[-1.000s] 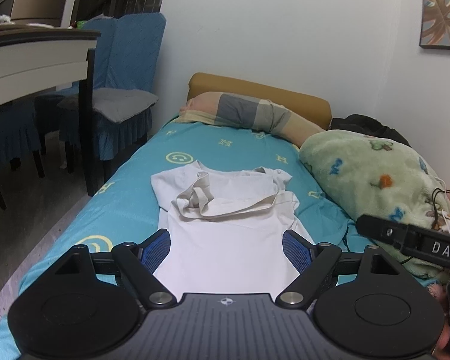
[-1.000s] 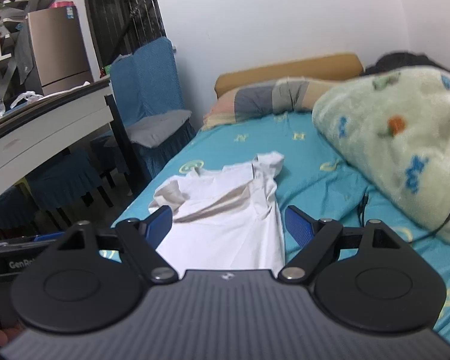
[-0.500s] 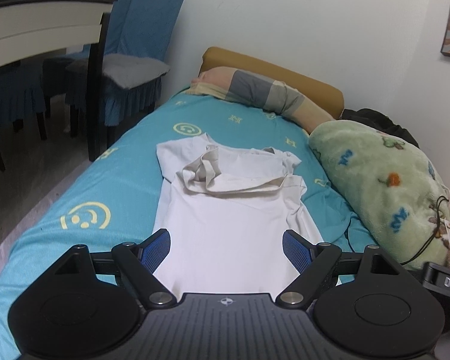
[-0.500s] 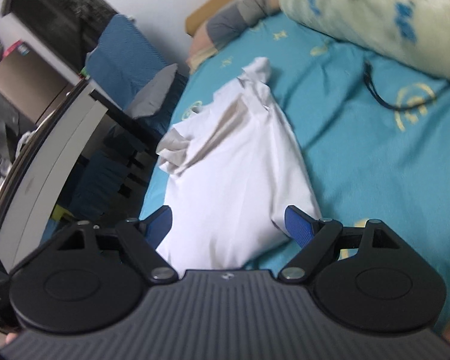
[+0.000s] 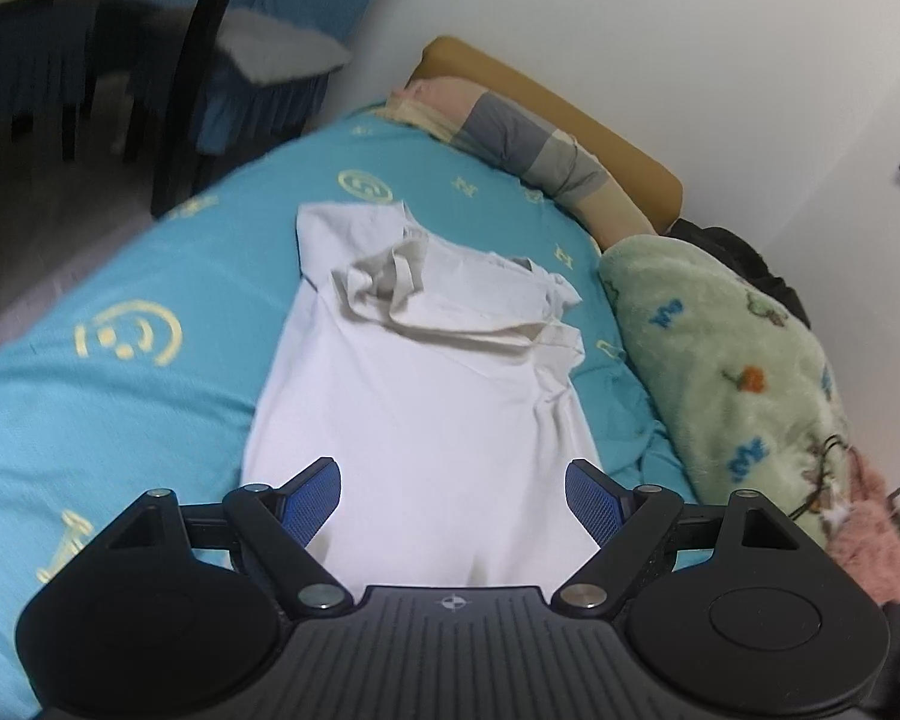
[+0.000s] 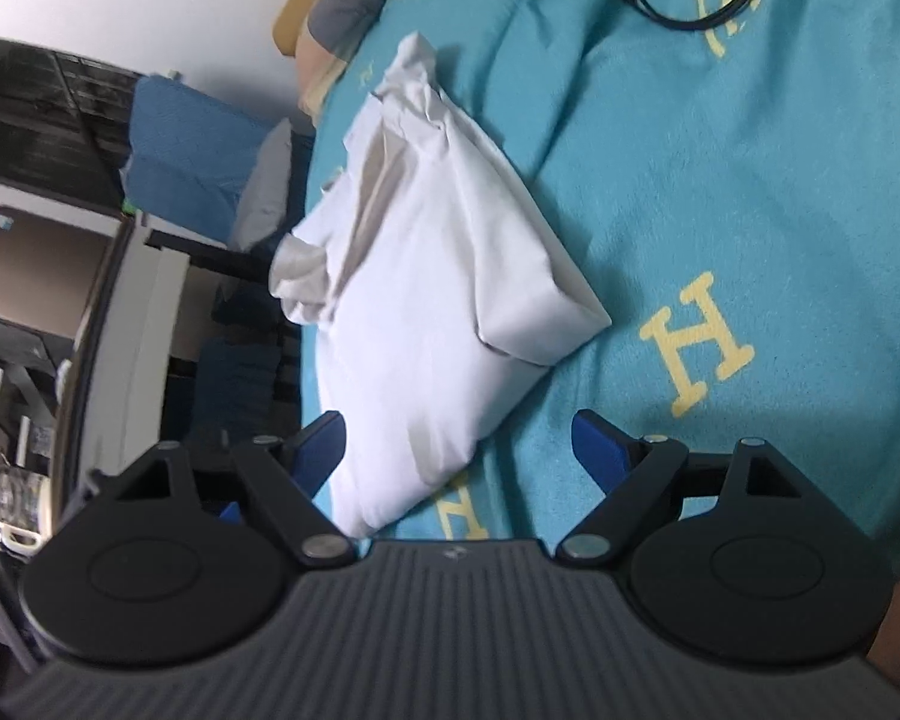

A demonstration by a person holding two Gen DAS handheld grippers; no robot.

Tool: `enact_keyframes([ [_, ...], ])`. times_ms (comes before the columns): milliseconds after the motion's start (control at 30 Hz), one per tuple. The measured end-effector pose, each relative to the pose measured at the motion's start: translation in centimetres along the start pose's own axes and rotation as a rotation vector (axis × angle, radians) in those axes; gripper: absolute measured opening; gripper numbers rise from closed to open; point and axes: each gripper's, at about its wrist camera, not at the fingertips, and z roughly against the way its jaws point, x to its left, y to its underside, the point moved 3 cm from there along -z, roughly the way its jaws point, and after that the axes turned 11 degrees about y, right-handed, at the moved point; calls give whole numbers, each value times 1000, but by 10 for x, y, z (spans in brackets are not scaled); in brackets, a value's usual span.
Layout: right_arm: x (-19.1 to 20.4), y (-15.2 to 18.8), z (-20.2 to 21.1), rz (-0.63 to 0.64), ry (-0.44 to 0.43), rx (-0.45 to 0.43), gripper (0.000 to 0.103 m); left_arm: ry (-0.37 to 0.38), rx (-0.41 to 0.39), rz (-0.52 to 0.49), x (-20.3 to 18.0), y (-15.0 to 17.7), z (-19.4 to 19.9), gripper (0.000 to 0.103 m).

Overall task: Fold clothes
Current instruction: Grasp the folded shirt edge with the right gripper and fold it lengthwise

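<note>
A white T-shirt (image 5: 426, 408) lies lengthwise on the turquoise bedsheet (image 5: 120, 396), its sleeves folded in and bunched at the far end. My left gripper (image 5: 453, 495) is open above the shirt's near hem, blue pads wide apart with nothing between them. In the right wrist view the same shirt (image 6: 444, 300) runs tilted from the lower left to the top. My right gripper (image 6: 459, 450) is open over the shirt's near right corner, its left pad (image 6: 321, 447) above the cloth and its right pad above bare sheet (image 6: 750, 180).
A green fleece blanket (image 5: 732, 372) is heaped along the bed's right side by the wall. A striped pillow (image 5: 528, 138) lies at the headboard. Blue-covered chairs (image 5: 258, 78) and a white desk (image 6: 132, 312) stand left of the bed. A black cable (image 6: 678, 6) lies on the sheet.
Both grippers have sunk toward the shirt's near end and rolled, the right one strongly, so its view now tilts. Both stayed open.
</note>
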Motion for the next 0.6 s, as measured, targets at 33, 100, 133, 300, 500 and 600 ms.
enact_keyframes([
  [33,-2,1,-4,-19,-3,15,85,10,11,20,1,1,-3,84],
  [100,-8,2,-12,-73,-8,45,79,40,41,64,5,3,-9,83],
  [133,-12,2,-15,-104,-8,56,75,62,58,92,7,6,-13,83],
  [300,-24,-3,-23,-219,9,26,72,155,150,238,19,18,-33,83],
  [500,-18,-15,-39,-242,8,-38,62,225,278,386,32,36,-64,83],
  [600,-13,-20,-42,-210,12,-57,31,241,319,428,34,46,-76,83],
])
